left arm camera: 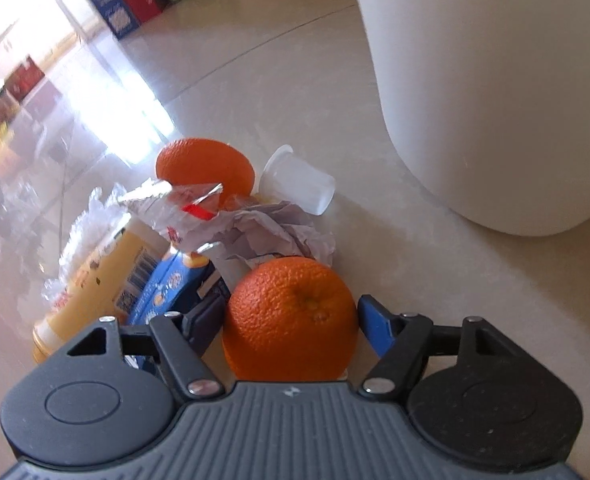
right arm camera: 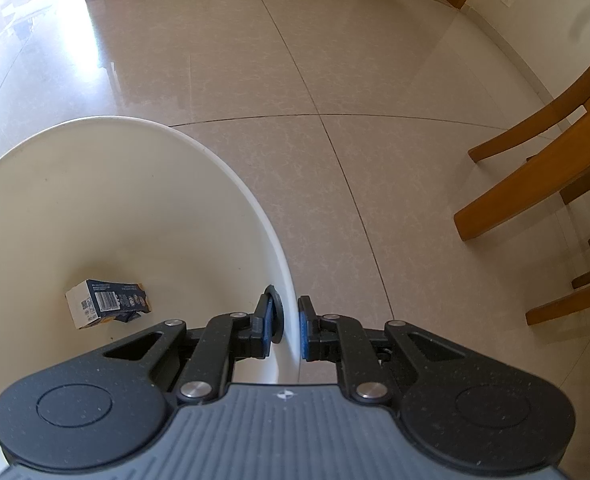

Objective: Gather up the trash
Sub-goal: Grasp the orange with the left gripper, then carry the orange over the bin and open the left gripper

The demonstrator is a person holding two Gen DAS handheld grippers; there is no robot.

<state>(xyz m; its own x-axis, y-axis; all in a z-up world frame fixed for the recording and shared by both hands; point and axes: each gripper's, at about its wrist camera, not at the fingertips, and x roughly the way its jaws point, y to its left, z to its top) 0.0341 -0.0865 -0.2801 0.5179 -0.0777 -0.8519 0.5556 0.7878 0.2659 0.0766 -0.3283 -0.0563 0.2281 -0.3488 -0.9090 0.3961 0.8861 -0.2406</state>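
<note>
Right tongs clamped on white bin rim, small carton inside, tiled floor

tiled floor, trash pile, white bin

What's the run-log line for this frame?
left gripper: shut on orange | right gripper: shut on bin rim | in bin: small carton | pile on floor

We count two oranges, one yellow tube, one blue carton, one clear cup, one paper wad, one torn wrapper, one white bin with one box inside, and two hand-held grippers.
</note>
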